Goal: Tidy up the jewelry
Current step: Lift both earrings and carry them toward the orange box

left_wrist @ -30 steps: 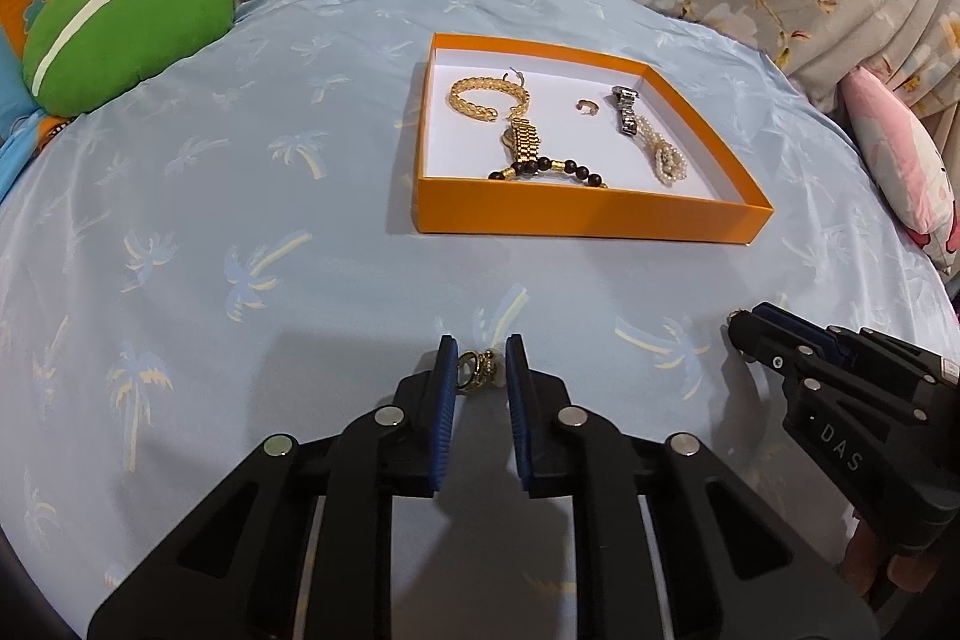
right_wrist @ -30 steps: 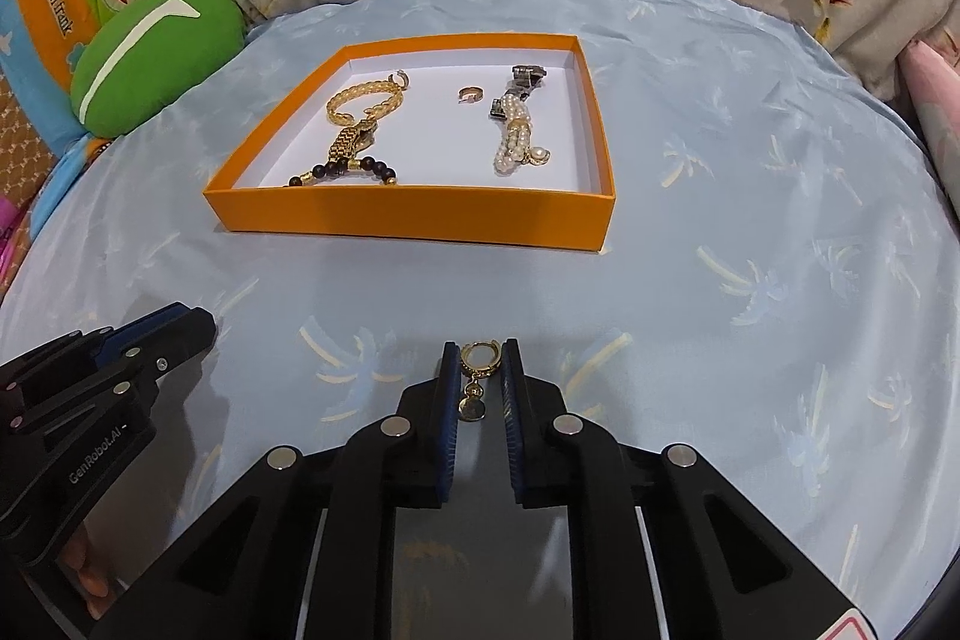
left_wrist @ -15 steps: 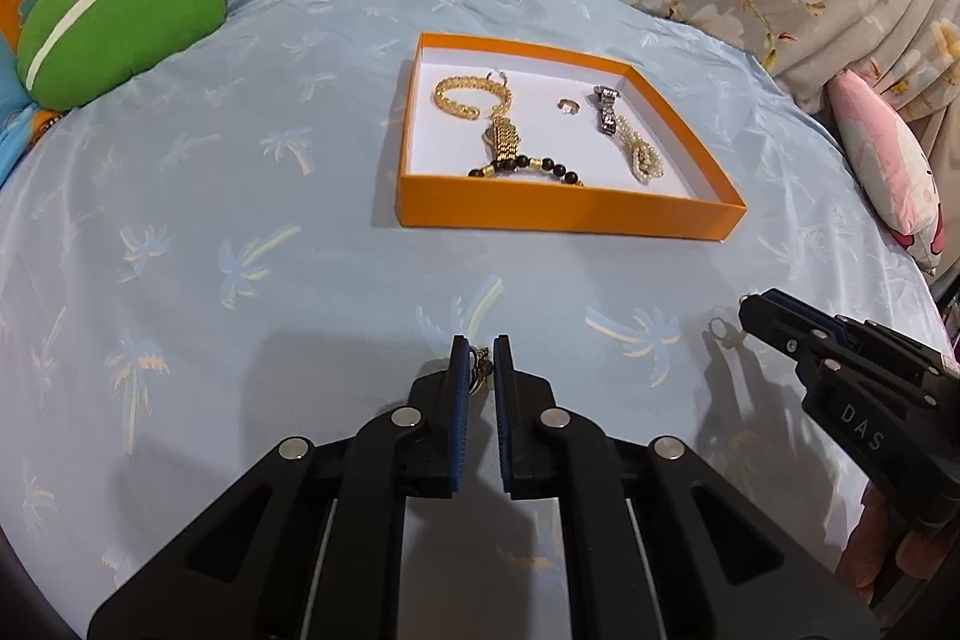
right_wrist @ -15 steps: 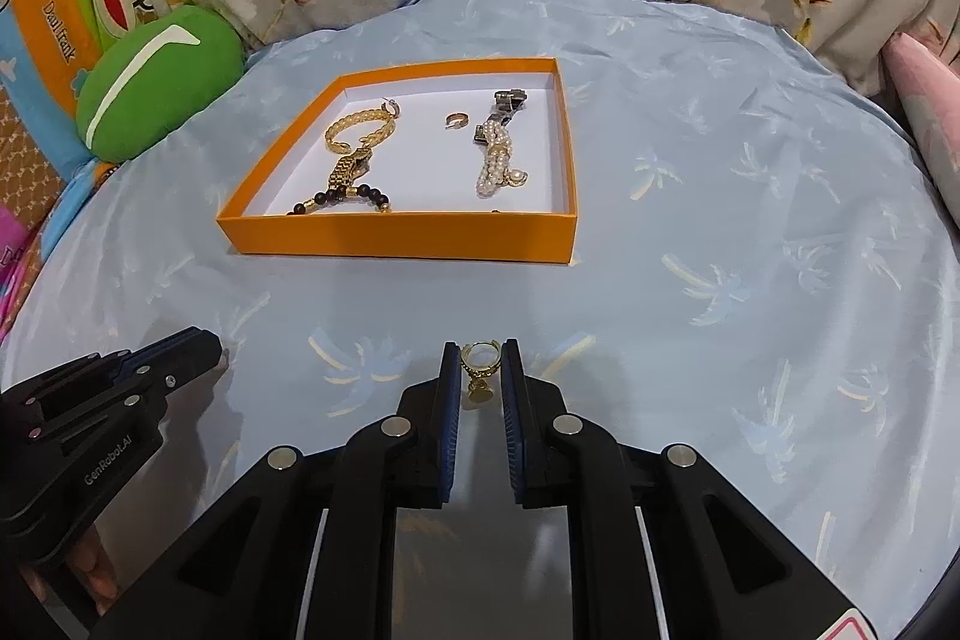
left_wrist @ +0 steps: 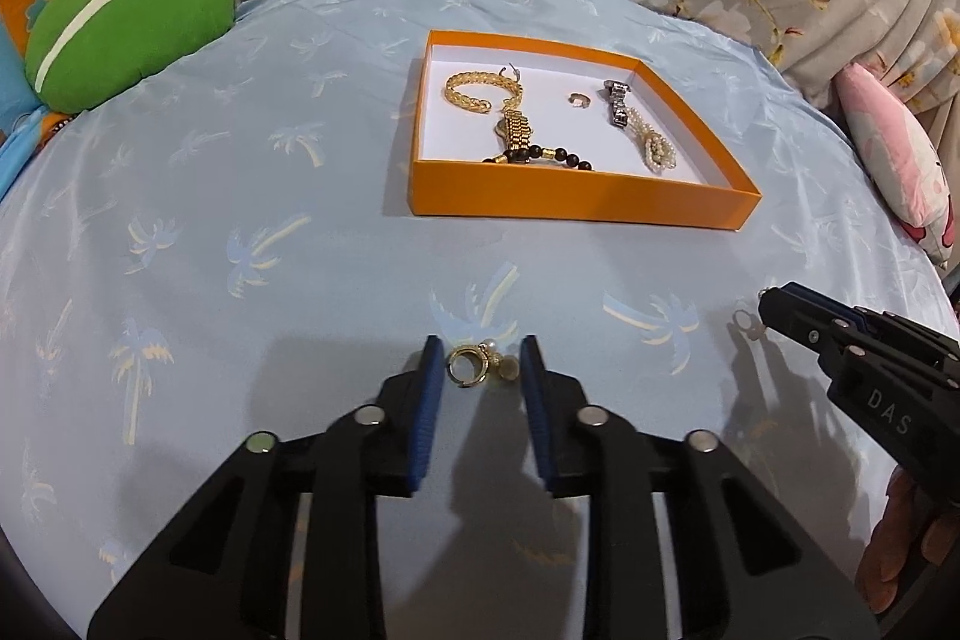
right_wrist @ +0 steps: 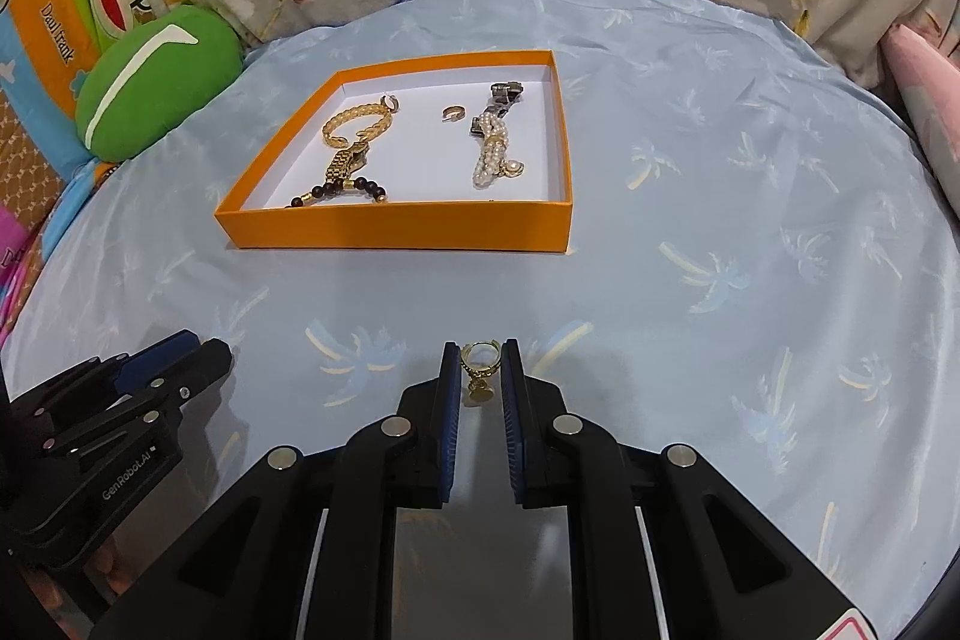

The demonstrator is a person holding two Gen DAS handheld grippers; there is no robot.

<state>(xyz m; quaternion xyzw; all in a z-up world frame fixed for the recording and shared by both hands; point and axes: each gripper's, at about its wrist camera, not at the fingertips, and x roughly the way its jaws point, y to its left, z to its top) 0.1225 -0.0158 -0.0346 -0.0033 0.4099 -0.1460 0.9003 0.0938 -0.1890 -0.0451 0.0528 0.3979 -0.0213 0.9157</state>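
The right gripper (right_wrist: 480, 370) is pinched on a gold hoop earring (right_wrist: 480, 367). The left gripper (left_wrist: 480, 370) is opening (a second hoop earring (left_wrist: 469, 369) lies loose between its jaws). The orange box (right_wrist: 396, 225) at 12 o'clock should be approached slowly.

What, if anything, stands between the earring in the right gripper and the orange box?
Nothing visible does. The right gripper is shut on a gold earring, and only bare blue cloth lies between it and the orange box, whose open top and white floor have free room.
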